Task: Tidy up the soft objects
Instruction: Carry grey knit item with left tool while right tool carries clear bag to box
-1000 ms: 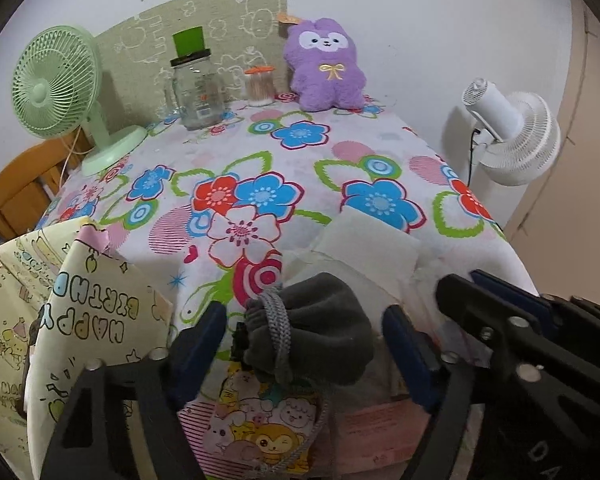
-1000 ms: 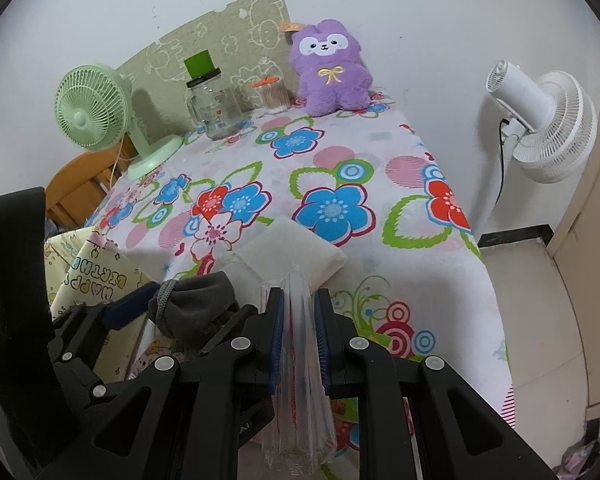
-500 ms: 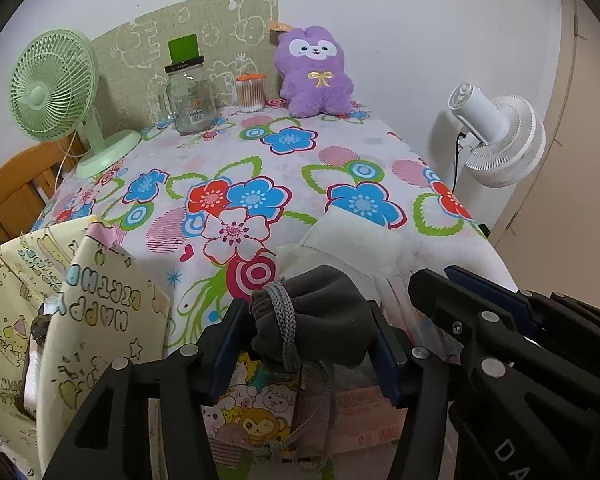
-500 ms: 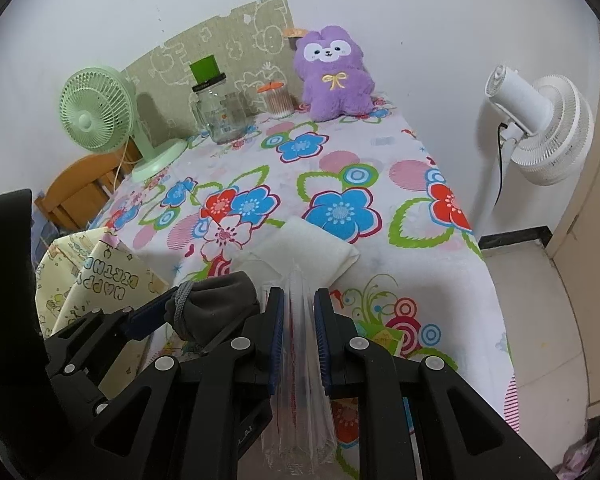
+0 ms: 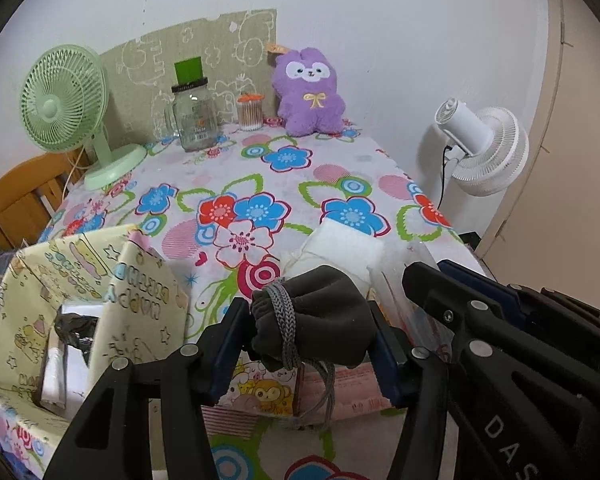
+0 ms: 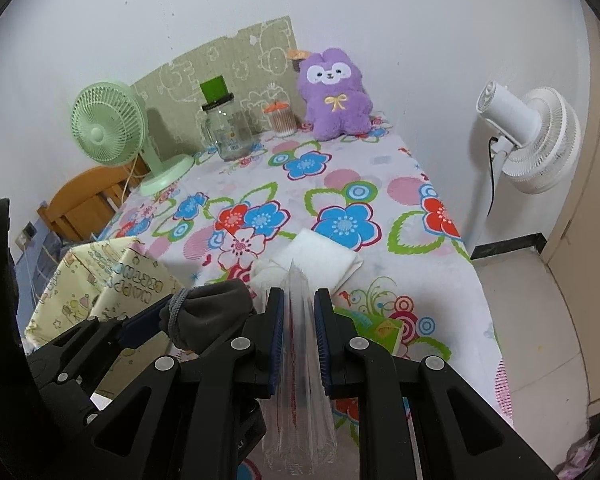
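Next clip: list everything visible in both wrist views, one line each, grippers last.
Table: one, covered by a white cloth with bright flowers.
Plush toy: one, purple, far edge against the wall.
Glass jar: one, clear with black lid, far edge.
Cotton swab holder: one, orange lid, between jar and plush.
Desk fan: one, green, far left corner.
Standing fan: one, white, right of the table.
Gift bag: one, pale yellow, near left, open.
Folded cloth: one, white, near middle.
Pouch: one, dark grey, drawstring.
Plastic bag: one, clear.
Left gripper: shut on the pouch.
Right gripper: shut on the plastic bag.
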Motion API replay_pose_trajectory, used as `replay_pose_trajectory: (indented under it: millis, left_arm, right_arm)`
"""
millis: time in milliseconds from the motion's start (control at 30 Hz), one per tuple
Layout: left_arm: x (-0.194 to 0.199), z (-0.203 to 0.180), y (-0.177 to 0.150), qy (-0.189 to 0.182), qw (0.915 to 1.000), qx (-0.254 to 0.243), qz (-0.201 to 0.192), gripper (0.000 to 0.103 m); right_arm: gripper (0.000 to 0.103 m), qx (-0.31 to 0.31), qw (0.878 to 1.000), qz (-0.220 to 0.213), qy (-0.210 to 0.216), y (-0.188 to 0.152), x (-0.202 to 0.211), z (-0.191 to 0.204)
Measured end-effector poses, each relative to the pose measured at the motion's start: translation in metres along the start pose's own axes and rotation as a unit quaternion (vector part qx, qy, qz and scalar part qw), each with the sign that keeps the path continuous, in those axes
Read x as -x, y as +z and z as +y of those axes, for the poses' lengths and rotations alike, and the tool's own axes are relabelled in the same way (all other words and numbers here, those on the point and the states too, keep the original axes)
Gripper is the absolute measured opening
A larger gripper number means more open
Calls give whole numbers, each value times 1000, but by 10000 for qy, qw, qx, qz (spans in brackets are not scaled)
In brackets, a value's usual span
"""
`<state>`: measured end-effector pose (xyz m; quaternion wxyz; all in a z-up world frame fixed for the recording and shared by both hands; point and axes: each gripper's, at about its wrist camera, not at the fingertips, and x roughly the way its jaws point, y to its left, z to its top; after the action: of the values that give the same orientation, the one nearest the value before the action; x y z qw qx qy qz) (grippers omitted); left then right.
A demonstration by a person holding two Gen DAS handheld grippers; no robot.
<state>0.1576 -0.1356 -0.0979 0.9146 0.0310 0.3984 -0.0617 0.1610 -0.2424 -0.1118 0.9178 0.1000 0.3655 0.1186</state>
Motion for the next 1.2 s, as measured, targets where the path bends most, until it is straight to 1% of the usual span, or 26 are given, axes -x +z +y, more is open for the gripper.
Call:
replay_pose_trajectory:
  millis: [100, 533, 967, 1200]
  left_arm:
    - [10, 0, 0, -34, 10000, -25, -44, 59]
    - [51, 10, -2, 48, 9994, 7, -344, 59]
    - [98, 33, -3, 137, 9971, 95, -736, 59]
    - [111, 49, -2, 189, 9961, 163, -845, 59]
  right_arm:
    - [18, 26, 10000, -85, -43, 0, 9, 4]
    - [18, 175, 9992, -363, -76, 1, 46, 29]
    - [18, 394, 9968, -688, -77, 5, 82, 66]
    - [18, 495, 9958, -762, -100, 6, 90, 86]
